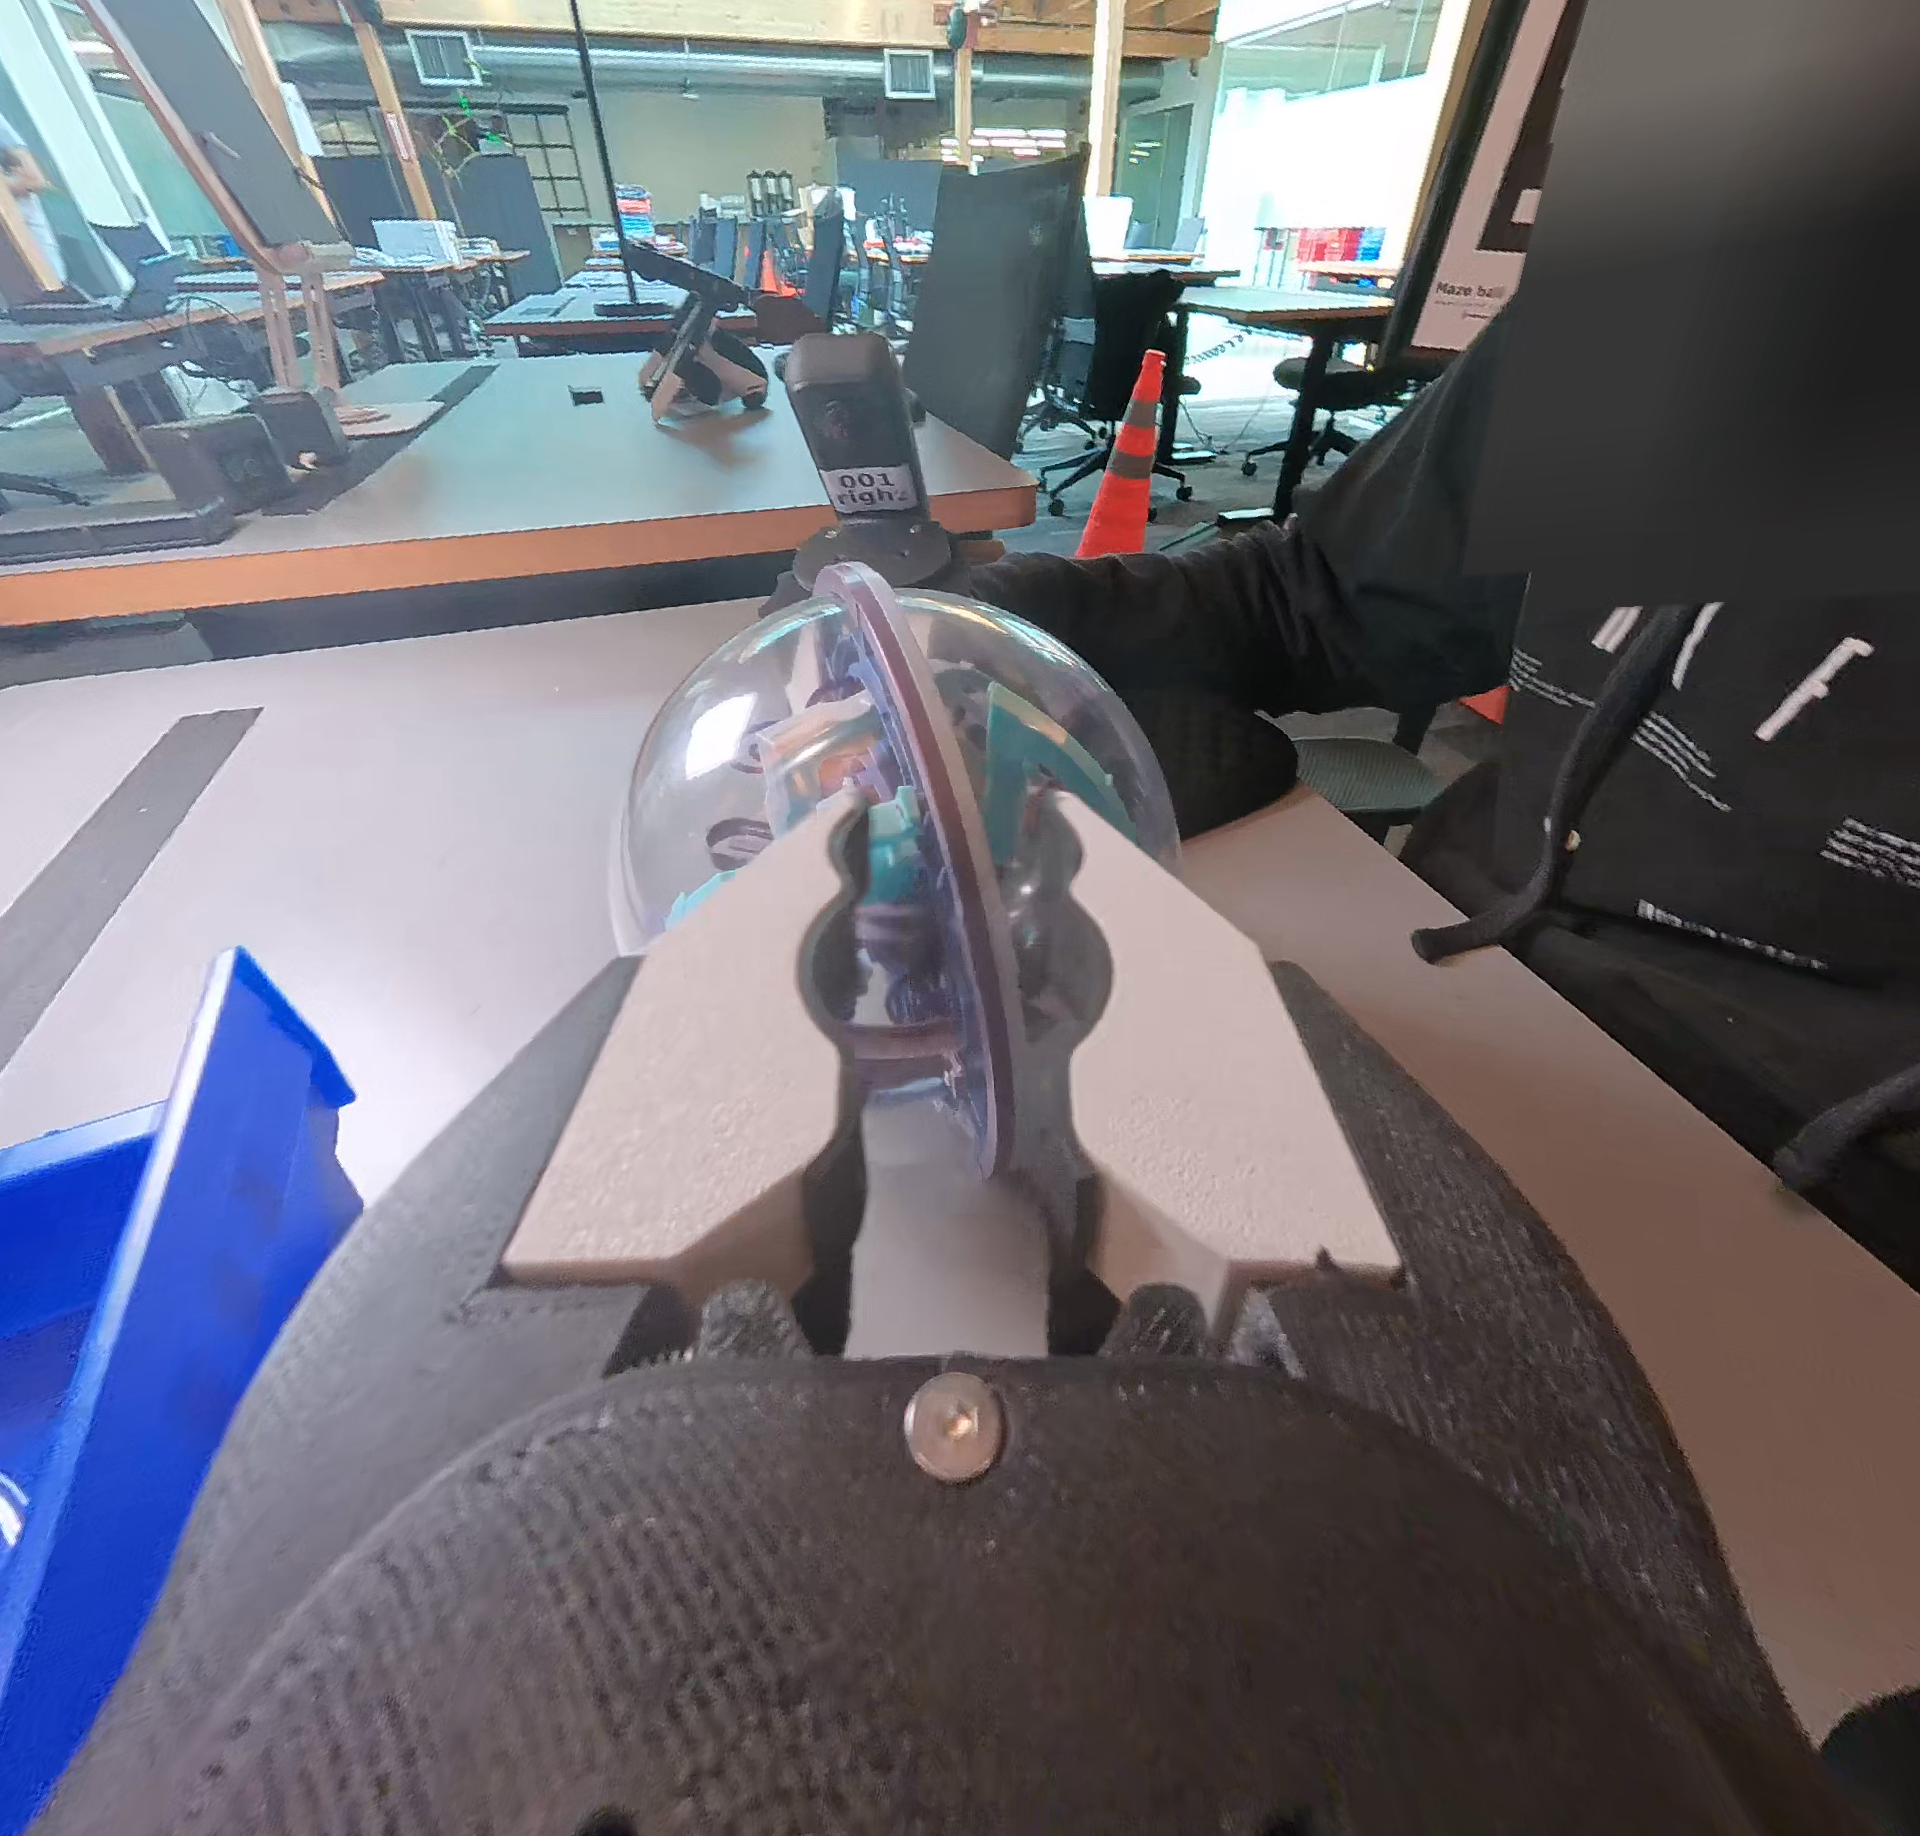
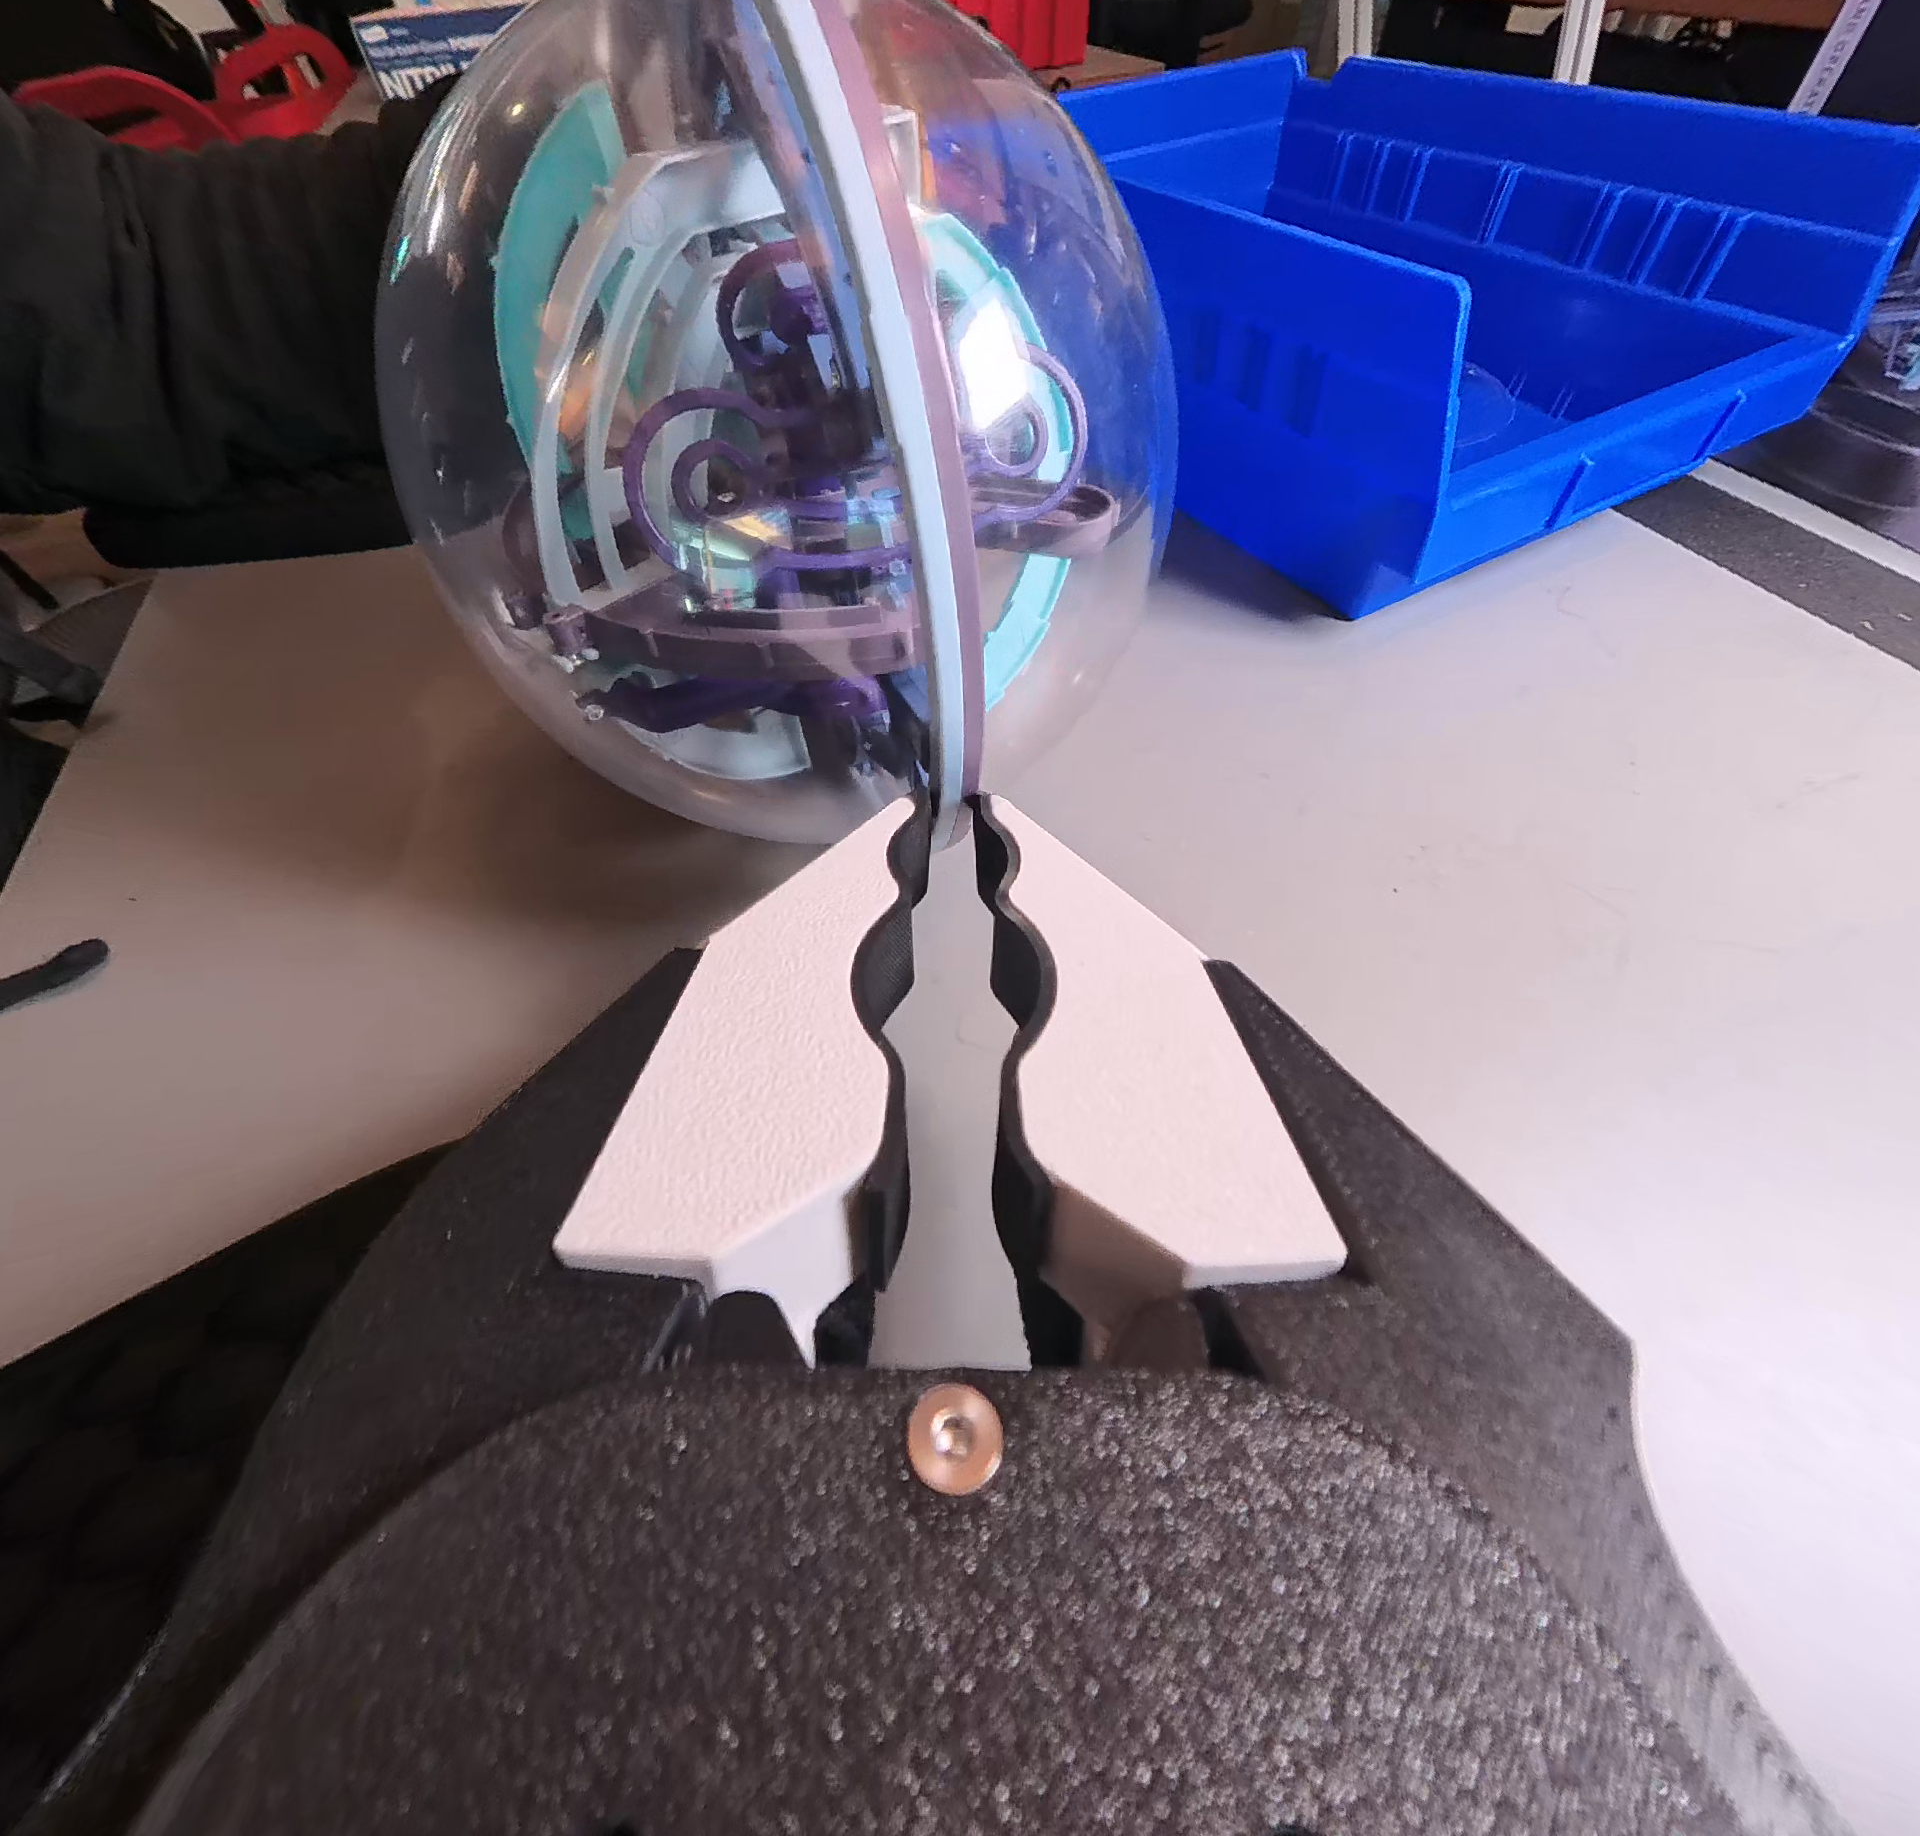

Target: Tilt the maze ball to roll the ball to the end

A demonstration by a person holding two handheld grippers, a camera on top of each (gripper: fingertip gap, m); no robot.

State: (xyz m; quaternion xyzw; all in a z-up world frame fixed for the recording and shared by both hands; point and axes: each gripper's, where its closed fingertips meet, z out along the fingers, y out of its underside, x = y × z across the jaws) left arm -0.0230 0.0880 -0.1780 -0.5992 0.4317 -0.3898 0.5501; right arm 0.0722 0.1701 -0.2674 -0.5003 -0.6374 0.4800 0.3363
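Pinching the thin purple-grey rim [image 2: 956, 706] at the bottom of the maze ball [image 2: 774, 384], the right gripper [image 2: 948, 812] has both dark pads pressed on it, centre frame above the pale table [image 2: 1455, 851]. The left gripper [image 1: 961, 830] stands open astride that rim, its fingers [image 1: 727, 913] not pressing. Smooth, rigid clear shell looks slippery and light, so the flat rim is the surest hold; the teal and purple tracks inside seem delicate.
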